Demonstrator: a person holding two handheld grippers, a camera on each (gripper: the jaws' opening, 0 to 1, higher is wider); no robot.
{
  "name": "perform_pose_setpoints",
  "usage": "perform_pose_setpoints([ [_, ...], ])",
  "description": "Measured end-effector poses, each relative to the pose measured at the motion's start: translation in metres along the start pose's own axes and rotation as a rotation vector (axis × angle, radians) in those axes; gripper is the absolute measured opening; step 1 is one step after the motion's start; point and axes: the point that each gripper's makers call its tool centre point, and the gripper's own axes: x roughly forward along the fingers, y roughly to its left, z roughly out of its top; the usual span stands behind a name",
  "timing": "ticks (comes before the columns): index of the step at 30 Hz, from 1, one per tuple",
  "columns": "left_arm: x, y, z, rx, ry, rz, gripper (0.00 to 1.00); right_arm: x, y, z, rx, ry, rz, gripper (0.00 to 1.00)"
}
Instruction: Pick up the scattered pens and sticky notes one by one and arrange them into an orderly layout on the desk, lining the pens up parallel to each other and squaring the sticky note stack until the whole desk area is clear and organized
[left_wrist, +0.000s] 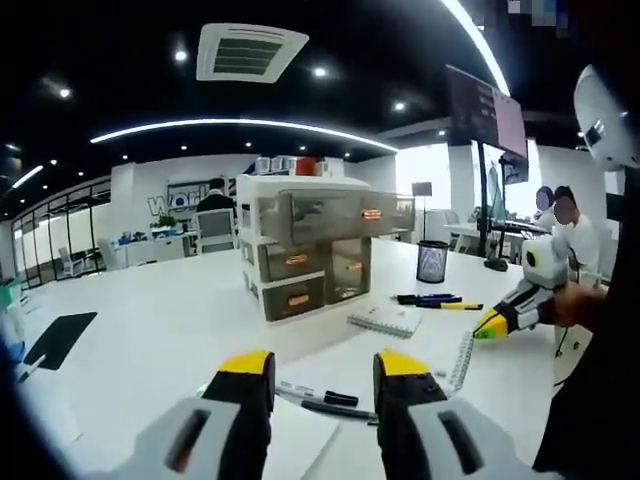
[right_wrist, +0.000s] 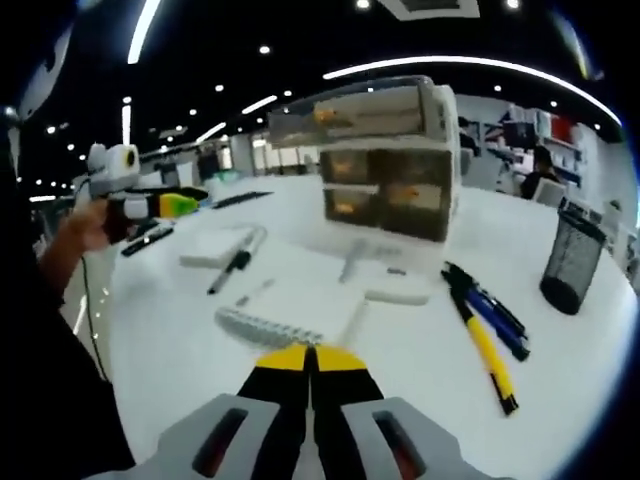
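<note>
In the left gripper view my left gripper (left_wrist: 325, 370) is open, its yellow-tipped jaws apart above two dark pens (left_wrist: 322, 398) lying on the white desk (left_wrist: 170, 330). Farther off lie a spiral notepad (left_wrist: 385, 320) and a group of black, blue and yellow pens (left_wrist: 437, 300). My right gripper (left_wrist: 492, 323) comes in from the right, held by a hand. In the right gripper view my right gripper (right_wrist: 312, 360) is shut with nothing in it, just short of a spiral-bound pad (right_wrist: 265, 325). A yellow pen (right_wrist: 487, 358), blue pens (right_wrist: 495, 312), a marker (right_wrist: 235, 262) and a small white note block (right_wrist: 397, 295) lie scattered.
A white drawer unit (left_wrist: 310, 245) stands mid-desk, with a black mesh pen cup (left_wrist: 432, 262) to its right. A black mat (left_wrist: 60, 340) lies at the left. People sit at far desks. The desk edge (right_wrist: 110, 330) runs close on the left of the right gripper view.
</note>
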Motion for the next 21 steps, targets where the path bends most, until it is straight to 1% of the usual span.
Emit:
perform_pose_setpoints([
  [2, 0.000, -0.001, 0.001, 0.002, -0.001, -0.001, 0.40, -0.002, -0.002, 0.006, -0.054, -0.001, -0.012, 0.00],
  [3, 0.000, -0.001, 0.001, 0.003, -0.003, -0.001, 0.40, -0.005, -0.005, 0.009, -0.106, 0.014, -0.032, 0.00],
  [4, 0.000, -0.001, 0.001, 0.012, 0.001, 0.004, 0.40, -0.005, -0.005, 0.008, -0.121, 0.024, -0.038, 0.00],
  [5, 0.000, -0.001, 0.001, 0.026, 0.008, 0.011, 0.40, -0.006, -0.008, 0.009, -0.170, 0.045, -0.056, 0.00],
  [6, 0.000, -0.001, 0.000, 0.052, 0.019, 0.020, 0.40, -0.008, -0.009, 0.014, -0.212, 0.043, -0.069, 0.00],
  [10, 0.000, -0.005, 0.003, 0.048, 0.007, 0.005, 0.40, -0.016, -0.007, 0.032, -0.225, -0.004, -0.038, 0.00],
  [12, -0.001, -0.007, 0.005, 0.039, -0.002, -0.001, 0.40, -0.020, -0.007, 0.040, -0.244, -0.021, -0.032, 0.00],
  [14, -0.001, -0.007, 0.005, 0.036, -0.004, 0.001, 0.40, -0.025, -0.006, 0.052, -0.282, -0.043, -0.024, 0.00],
  [18, -0.004, -0.006, 0.005, 0.035, -0.010, 0.004, 0.40, -0.029, -0.004, 0.068, -0.313, -0.051, -0.014, 0.00],
  [21, -0.006, -0.006, 0.005, 0.032, -0.014, 0.009, 0.40, -0.030, -0.001, 0.080, -0.376, -0.053, -0.004, 0.00],
])
